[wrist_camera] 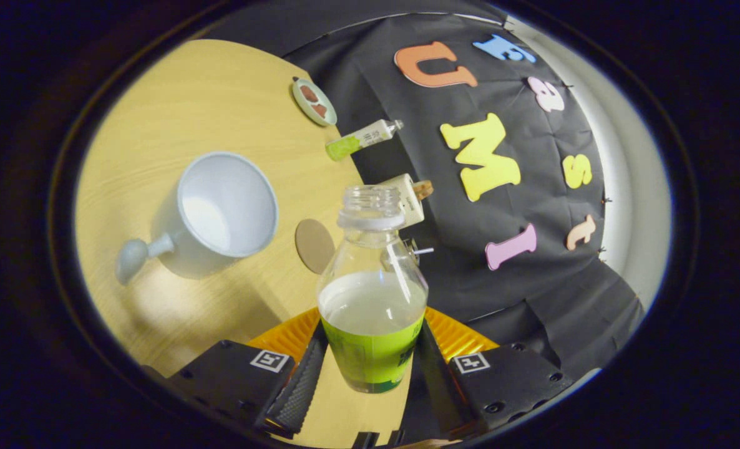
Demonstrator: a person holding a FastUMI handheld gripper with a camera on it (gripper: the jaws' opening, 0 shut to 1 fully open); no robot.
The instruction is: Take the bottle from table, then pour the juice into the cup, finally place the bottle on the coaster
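Claw [370,365] gripping uncapped clear bottle [372,293], green label, pale juice half full

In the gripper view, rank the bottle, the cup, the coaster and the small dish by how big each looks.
1. Bottle, held between the gripper fingers; nearness to the camera inflates it.
2. Cup, close behind in apparent size, so true order with the bottle is unsure.
3. Coaster.
4. Small dish; similar to the coaster, but farther off.
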